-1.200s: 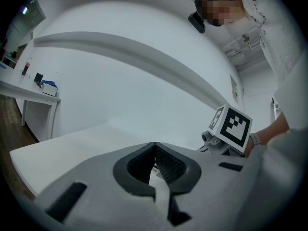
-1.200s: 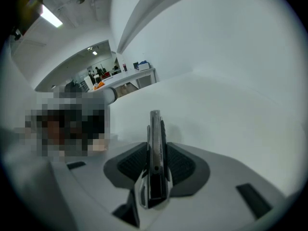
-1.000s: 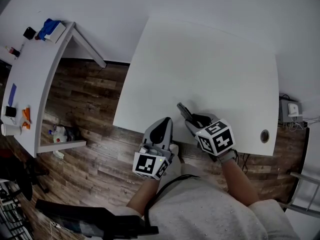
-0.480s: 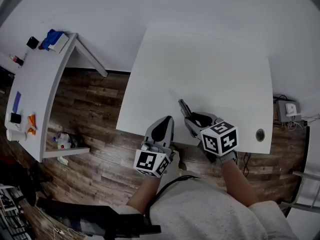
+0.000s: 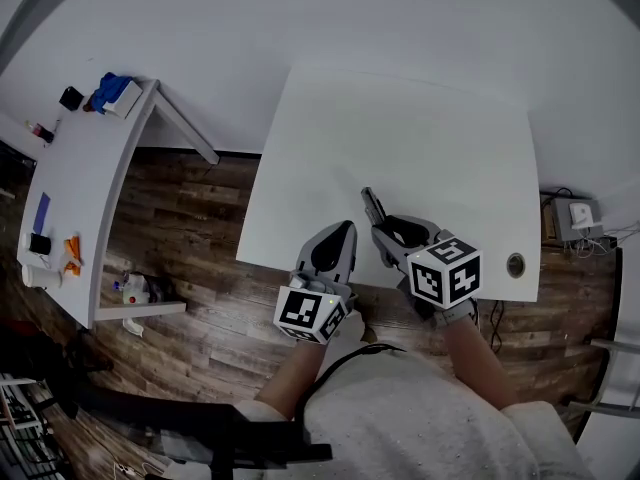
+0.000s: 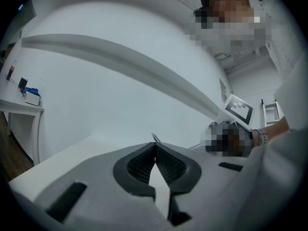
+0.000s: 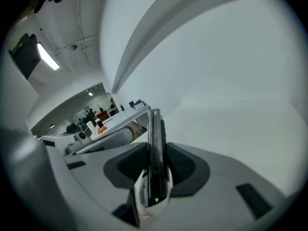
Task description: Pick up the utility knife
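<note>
The utility knife point(image 7: 155, 158), a slim dark handle, is clamped edgewise between the pads of my right gripper point(image 7: 156, 143) and sticks out past the fingertips. In the head view the knife point(image 5: 373, 208) is held above the near part of the white table point(image 5: 420, 138), pointing away from me, with the right gripper point(image 5: 385, 231) shut on it. My left gripper point(image 5: 338, 236) hovers at the table's front edge, just left of the right one. Its pads meet at the tip with nothing between them point(image 6: 155, 146).
A cable hole point(image 5: 515, 264) sits in the table's near right corner. A second white desk point(image 5: 70, 198) with small items and a blue object point(image 5: 112, 93) stands at the far left. Wood floor lies between the two. A small box with cables point(image 5: 580, 213) is on the right.
Both grippers have risen a little above the table edge. The right one has kept its grip on the knife and tilted slightly.
</note>
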Motion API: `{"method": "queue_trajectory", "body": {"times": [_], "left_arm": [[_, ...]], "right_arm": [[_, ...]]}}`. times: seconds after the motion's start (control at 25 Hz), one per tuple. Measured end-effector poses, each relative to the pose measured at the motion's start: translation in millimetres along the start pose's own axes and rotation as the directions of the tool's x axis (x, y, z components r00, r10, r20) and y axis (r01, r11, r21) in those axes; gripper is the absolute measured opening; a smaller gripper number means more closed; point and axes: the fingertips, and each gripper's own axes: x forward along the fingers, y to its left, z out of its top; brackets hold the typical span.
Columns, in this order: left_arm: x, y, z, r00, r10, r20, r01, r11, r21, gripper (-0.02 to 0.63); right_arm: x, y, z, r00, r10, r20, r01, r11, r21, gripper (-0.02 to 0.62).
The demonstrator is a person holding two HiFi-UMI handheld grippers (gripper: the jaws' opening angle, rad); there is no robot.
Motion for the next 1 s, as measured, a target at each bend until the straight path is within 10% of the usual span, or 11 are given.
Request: {"method": "queue_trajectory", "body": {"times": [1.0], "left_arm": [[-4,-6,7,1.0,-0.011,-0.005,0.011,1.0,0.01,0.008]], "right_arm": [[-7,-5,-1,0.994,-0.064,0.092,0.059,0.997,0.056,0.13]]}}
